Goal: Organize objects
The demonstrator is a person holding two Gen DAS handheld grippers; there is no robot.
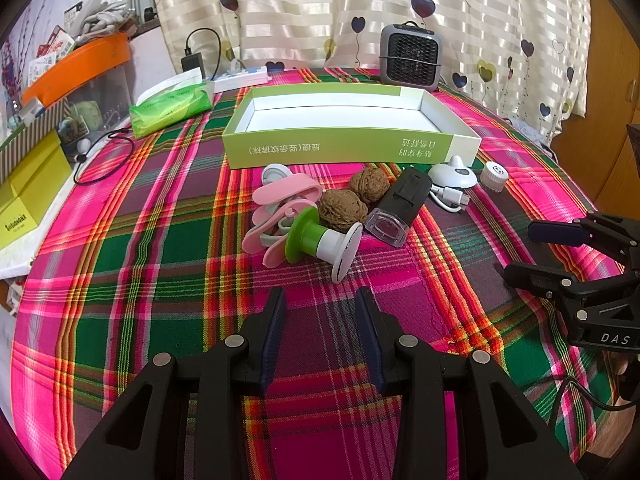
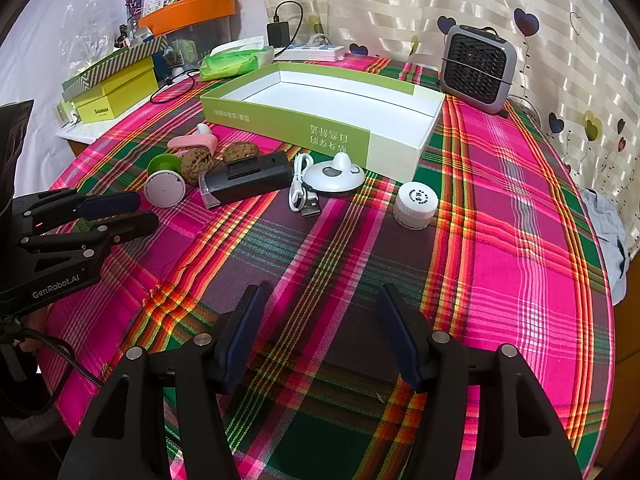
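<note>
Showing two grippers above a plaid tabletop point(image 1: 160, 300): the left gripper point(image 1: 320, 300) and the right gripper point(image 2: 320, 296) both hover with jaws released and nothing between them. One empty green box point(image 1: 340, 148) lies at twelve o'clock from the left gripper. Along its near wall sits a cluster, counted as follows: two walnuts point(image 1: 343, 210), touching each other; one pink clip-like item point(image 1: 280, 204) at their nine o'clock; one green-and-white spool-shaped item point(image 1: 324, 240) lying on its side at their six o'clock; one black device point(image 1: 400, 204) with a clear end at their three o'clock. Farther toward three o'clock lie one white coiled cable point(image 2: 302, 188), one white round gadget point(image 2: 334, 174) and one small white jar point(image 2: 414, 202), the jar standing apart. One grey fan heater point(image 2: 478, 68) stands behind the box.
</note>
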